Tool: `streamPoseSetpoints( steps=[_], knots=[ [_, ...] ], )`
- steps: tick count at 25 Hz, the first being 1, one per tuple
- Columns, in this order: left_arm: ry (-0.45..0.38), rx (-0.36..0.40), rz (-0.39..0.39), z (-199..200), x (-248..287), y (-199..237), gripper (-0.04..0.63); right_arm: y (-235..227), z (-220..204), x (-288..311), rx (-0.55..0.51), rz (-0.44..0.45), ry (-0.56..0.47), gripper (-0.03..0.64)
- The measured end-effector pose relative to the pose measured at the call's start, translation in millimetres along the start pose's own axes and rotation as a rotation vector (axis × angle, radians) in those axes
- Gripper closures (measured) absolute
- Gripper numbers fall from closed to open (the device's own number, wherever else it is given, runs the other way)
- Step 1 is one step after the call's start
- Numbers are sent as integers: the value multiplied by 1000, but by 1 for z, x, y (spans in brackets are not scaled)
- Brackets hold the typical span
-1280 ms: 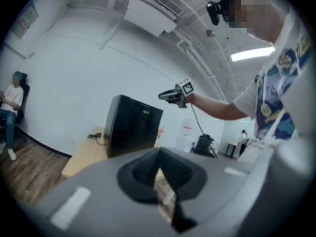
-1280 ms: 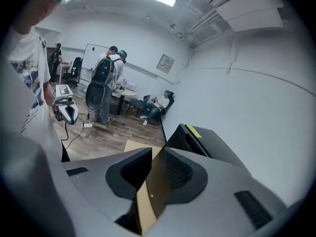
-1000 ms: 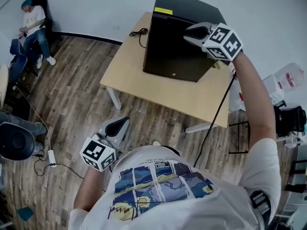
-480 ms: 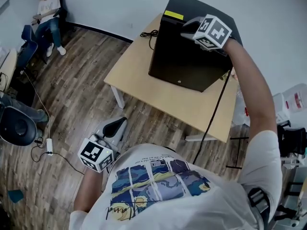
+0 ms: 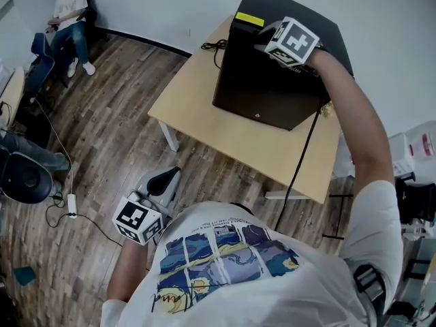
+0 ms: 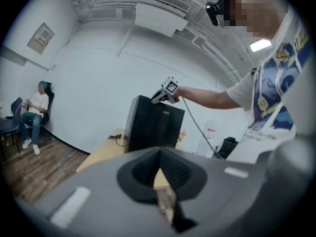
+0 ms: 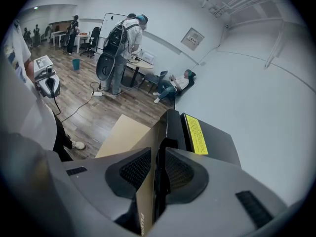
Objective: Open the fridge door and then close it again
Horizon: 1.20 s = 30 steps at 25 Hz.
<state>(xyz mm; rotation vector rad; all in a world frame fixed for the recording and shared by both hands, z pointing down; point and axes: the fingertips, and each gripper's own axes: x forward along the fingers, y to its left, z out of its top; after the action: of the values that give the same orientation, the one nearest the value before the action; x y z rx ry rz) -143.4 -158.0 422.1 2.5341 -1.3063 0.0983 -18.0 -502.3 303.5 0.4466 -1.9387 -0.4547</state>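
The right gripper (image 5: 264,38) pinches the fridge door's (image 5: 259,90) top edge (fridge (image 5: 286,2) at the table's (image 5: 197,111) far edge); the left gripper (image 5: 165,178) hangs closed, empty.

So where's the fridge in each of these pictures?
Head view: fridge upper right, on the table.
Left gripper view: fridge centre, mid-distance, on the table.
Right gripper view: fridge bottom centre, door edge between the jaws.
Shared landmark: the table beneath it.
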Motion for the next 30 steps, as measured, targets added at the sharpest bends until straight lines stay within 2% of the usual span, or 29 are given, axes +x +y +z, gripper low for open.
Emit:
streamPoseSetpoints(
  steps=[5,8,14,30],
  knots=[
    [8,-6,-7,0,2,4,586,1,-2,6,3,-1,26,546],
    [14,-9,-11,-2,1,7,586,-3,-2,5,32,-5,24,574],
    [19,-19,-14,-8,-6,10,586,-1,-2,5,97,-11,-1,580],
    [25,-48,-11,-21,-28,13,588,-2,-3,8,133,0,10,584]
  ],
)
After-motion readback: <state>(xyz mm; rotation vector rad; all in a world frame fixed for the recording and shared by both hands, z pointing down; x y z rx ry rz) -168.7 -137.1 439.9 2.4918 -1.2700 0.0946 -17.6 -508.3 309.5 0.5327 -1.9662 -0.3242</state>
